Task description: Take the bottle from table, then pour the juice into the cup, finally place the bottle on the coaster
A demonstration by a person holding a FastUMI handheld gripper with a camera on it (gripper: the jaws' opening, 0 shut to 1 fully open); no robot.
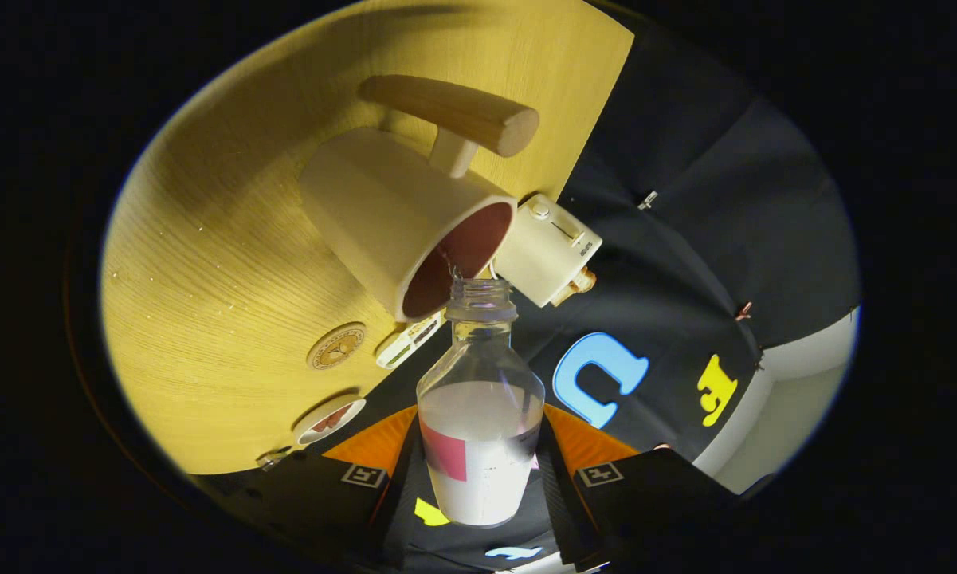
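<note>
The tool (480,478) pinches the bottle (480,414) between its two fingers, one pressing on each side of the lower body, where a label wraps it. The bottle is clear, uncapped and tilted, its open mouth pointing to 12 o'clock from the fingers and sitting just at the rim of the cup (402,227). A thin thread of liquid seems to run from the mouth toward the cup's dark red inside, so the pouring looks under way.

The bottle looks like thin plastic with a smooth wall: probably light, a little springy under pressure and somewhat slippery. It holds milky liquid to about half its height, so the weight likely shifts toward the neck as it tips. The lower, straight-walled part is the sensible place to hold it; the sloping shoulder and narrow neck would let the fingers slide.

The cup is cream outside, stiff, with a wooden bar handle (454,112) at its 12 o'clock side. It stands on the wooden bench (207,263). A small white device (548,251) sits just beside the cup at 3 o'clock. A round coaster (336,346) lies on the bench at 7 o'clock from the cup, apart from it.
</note>
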